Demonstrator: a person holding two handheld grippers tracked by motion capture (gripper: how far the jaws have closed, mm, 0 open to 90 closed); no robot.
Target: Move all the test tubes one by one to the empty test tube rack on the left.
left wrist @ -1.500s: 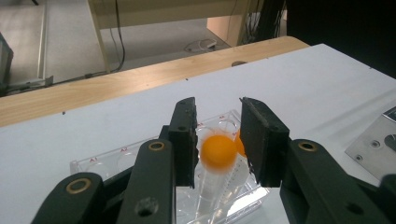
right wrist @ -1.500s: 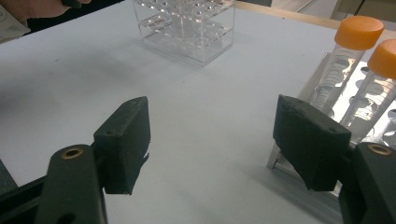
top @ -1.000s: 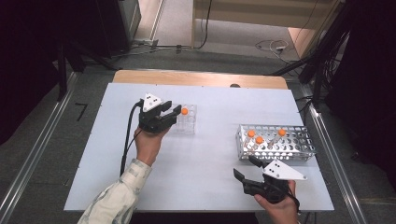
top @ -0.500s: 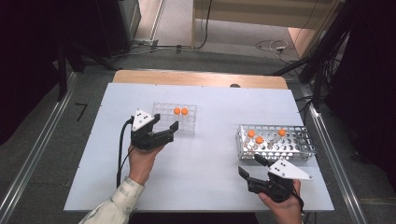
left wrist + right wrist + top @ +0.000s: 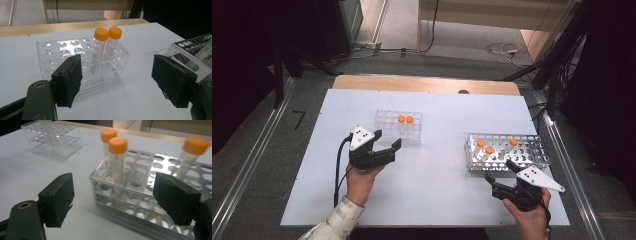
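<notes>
A clear plastic rack [image 5: 387, 120] [image 5: 62, 57] holds two orange-capped tubes [image 5: 405, 120] [image 5: 101, 50] upright side by side. My left gripper [image 5: 388, 140] [image 5: 120, 85] is just in front of it; its jaws have just been opening and stand open with nothing between them. At the right, a metal rack [image 5: 532, 150] [image 5: 140, 195] carries three orange-capped tubes [image 5: 489, 150] [image 5: 117, 157]. My right gripper [image 5: 498, 171] [image 5: 115, 200] faces the metal rack's near left corner. Its jaws have just been opening wider and hold nothing.
The white table top [image 5: 442, 175] lies between the two racks. A wooden strip [image 5: 427, 84] runs along its far edge. The clear rack [image 5: 52, 137] sits far off in the right gripper view. Cables trail from both grippers.
The left gripper drew back from the clear rack toward the person and opened; a second orange cap now shows there. The right gripper edged toward the metal rack and opened wider.
</notes>
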